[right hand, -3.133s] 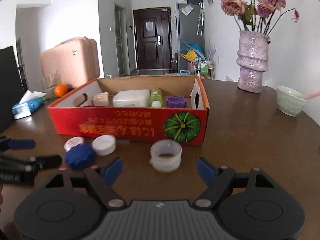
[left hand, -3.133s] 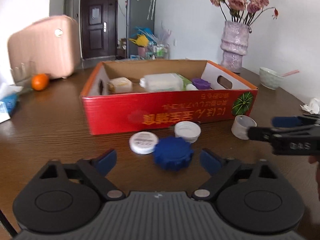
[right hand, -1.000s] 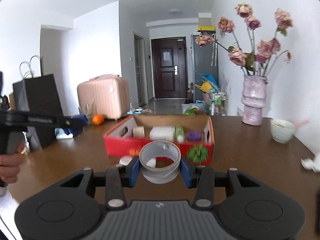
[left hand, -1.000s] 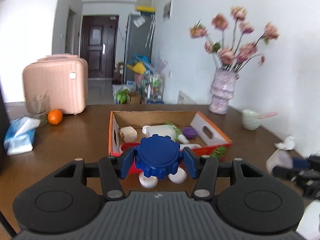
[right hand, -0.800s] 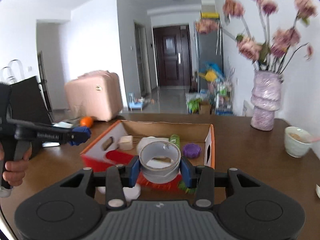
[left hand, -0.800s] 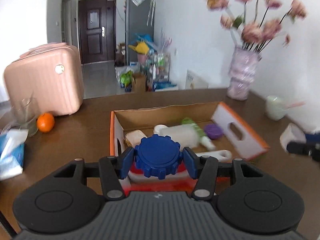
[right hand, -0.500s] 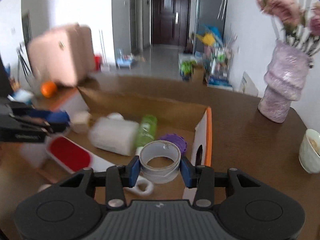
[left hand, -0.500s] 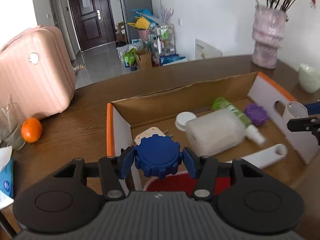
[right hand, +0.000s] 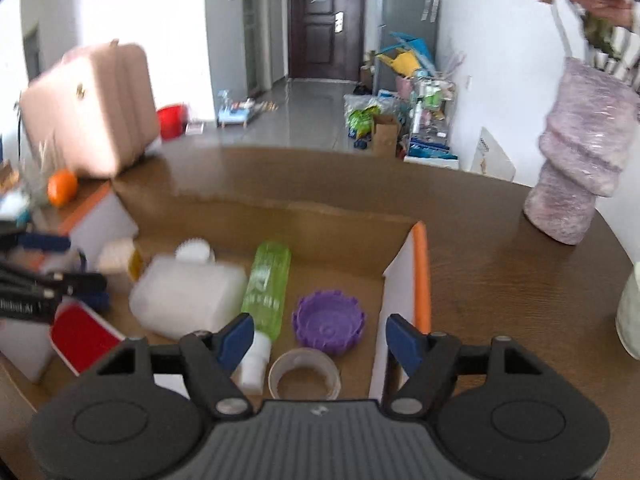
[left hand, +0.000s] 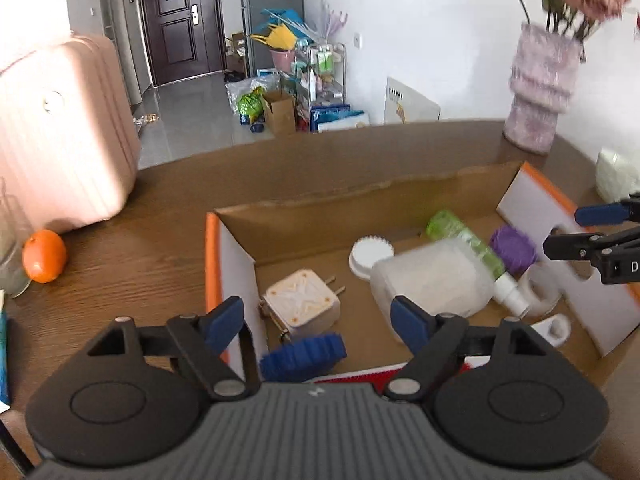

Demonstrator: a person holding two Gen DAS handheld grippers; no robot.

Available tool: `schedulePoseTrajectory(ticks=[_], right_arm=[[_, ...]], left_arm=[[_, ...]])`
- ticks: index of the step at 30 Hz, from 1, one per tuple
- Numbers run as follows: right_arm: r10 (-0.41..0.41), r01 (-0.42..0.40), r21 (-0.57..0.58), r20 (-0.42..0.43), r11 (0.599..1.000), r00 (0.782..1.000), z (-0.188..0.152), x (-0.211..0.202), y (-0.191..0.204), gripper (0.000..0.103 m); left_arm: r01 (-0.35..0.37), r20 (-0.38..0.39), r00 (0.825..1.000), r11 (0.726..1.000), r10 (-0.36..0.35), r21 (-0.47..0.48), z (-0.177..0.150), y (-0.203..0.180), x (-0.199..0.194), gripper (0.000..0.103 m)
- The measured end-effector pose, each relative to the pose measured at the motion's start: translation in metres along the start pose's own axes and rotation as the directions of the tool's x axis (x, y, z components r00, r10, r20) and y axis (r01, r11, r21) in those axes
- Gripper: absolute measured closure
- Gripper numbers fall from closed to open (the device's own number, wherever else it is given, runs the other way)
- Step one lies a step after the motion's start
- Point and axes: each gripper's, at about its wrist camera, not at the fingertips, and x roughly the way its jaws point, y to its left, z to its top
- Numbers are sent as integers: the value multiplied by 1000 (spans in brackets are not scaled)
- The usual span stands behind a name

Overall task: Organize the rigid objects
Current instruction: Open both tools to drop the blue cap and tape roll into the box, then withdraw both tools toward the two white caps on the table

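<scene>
From your left wrist view, your left hand-held gripper (left hand: 318,320) hangs over the near left corner of the cardboard box (left hand: 360,206), tipped down into it, with its blue fingers (left hand: 222,322) spread wide and holding nothing. The blue lid (left hand: 302,356) sits just below and between them, tilted inside the box near the front wall, beside the white plug adapter (left hand: 302,304). Half a second ago that lid was pinched in these fingers above the box edge; you have let it go. Further in lie a frosted white bottle (left hand: 432,280), a green spray bottle (left hand: 464,240), a white cap (left hand: 370,256) and a purple lid (left hand: 514,246), and your right hand-held gripper (left hand: 592,228) shows at the box's right wall. An orange (left hand: 44,256) rests on the counter (left hand: 120,248) to the left. From your right wrist view, your right hand-held gripper (right hand: 320,338) is tilted down over the box's near right corner, its fingers (right hand: 404,344) also spread apart and empty. The tape roll (right hand: 304,376) lies flat on the box floor beneath them, just in front of the purple lid (right hand: 329,322) and beside the green spray bottle (right hand: 266,288). Half a second ago the roll was clamped between these fingers; now it is released. Your left hand-held gripper (right hand: 48,276) appears blurred at the left edge.
</scene>
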Motion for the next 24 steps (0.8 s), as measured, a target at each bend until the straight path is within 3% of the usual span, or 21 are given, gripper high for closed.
schedulePoseTrajectory(ticks=[8,10,12,17,21,22,24], right_arm=[[-9,9,-7,96,1000,995,19,-89,11,31],[-10,12,-14,134,1000,991,17,-117,18,29],[-6,7,-3,193,1000,981,6,-145,25,24],[6,-32,59,387,998,922,-60,-192,38,21],[-22,14,21,529,1000,848,-114,-213,59,13],[-31,27,14,554,1000,832,-125,-217,64,13],[-36,26,26,562,999,826,-143,-222,69,13]], left_arm=[[-26,115,993,998,33,-63,10,9,-99,16],[-37,193,980,996,53,-87,0,7,-131,7],[-48,296,952,992,82,-120,-23,2,-164,2],[-59,442,890,990,111,-130,-91,-19,-214,1],[-118,544,824,987,160,-111,-150,-39,-237,0],[-132,548,818,985,174,-115,-160,-42,-240,0],[-130,535,825,983,180,-131,-180,-45,-246,0]])
